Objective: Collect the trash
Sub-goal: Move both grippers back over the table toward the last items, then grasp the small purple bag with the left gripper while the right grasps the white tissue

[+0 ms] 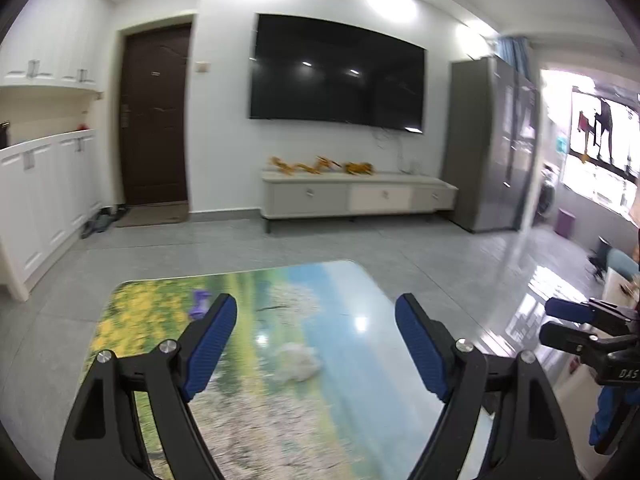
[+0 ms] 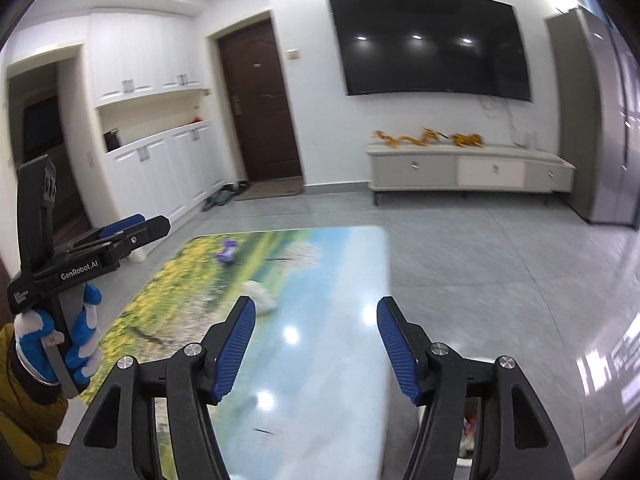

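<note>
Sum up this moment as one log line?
left gripper: open, empty | right gripper: open, empty | white wad, purple scrap: on table

A: The room is bright and evenly lit. Ceiling lights burn out to white patches on the wall above the television (image 1: 336, 72), and its dark screen mirrors three small lamps.

B: Any glare lower down?

A: Yes, white spots on the glossy desk (image 1: 280, 360), and the tiled floor (image 1: 532, 292) shines hard at the right, where the window (image 1: 600, 148) is overexposed.

B: Sharpness?

A: Soft. The desk print and the white wad (image 2: 262, 296) are smeared with motion blur; the blue pads (image 2: 236, 344) of the hand-held gripper stay crisp.

B: Edges?

A: Strong fisheye bending, with black vignetted corners.
</note>
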A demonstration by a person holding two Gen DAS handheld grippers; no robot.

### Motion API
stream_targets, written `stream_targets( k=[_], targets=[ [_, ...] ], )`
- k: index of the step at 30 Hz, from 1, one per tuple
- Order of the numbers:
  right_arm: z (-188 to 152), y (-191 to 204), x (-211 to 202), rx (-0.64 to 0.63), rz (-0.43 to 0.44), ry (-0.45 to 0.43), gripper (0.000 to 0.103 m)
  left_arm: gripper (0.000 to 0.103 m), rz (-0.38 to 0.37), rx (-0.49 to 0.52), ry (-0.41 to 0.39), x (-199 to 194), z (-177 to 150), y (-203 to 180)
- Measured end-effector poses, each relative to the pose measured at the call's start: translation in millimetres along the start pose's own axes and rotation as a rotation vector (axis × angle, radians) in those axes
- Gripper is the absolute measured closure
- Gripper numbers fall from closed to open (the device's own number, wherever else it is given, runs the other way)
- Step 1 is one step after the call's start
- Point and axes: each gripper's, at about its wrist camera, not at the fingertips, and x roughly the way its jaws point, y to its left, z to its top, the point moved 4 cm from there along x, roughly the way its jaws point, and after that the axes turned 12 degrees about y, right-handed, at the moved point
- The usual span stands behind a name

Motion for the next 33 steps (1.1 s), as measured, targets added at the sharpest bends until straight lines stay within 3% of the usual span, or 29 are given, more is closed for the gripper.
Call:
stream_targets(
  k=[6,14,25,33],
  targets=[
    [15,45,12,-0.087,0.046,0.006,0.036,0.022,0.046,-0.066,-0.038,-19,-10,37],
    [28,71,40,-0.154,0.082,0.044,0.036,0.022,0.090,-0.082,0.030,-2,-20,64],
    [48,63,121,-0.174,0.122,0.160,0.036,0.022,0.142,-0.106,0.192,85,-26,148],
    [39,48,214,-0.126,0.209,0.285,0.036,0.022,0.062,-0.143,0.325,182,-21,181]
  ],
)
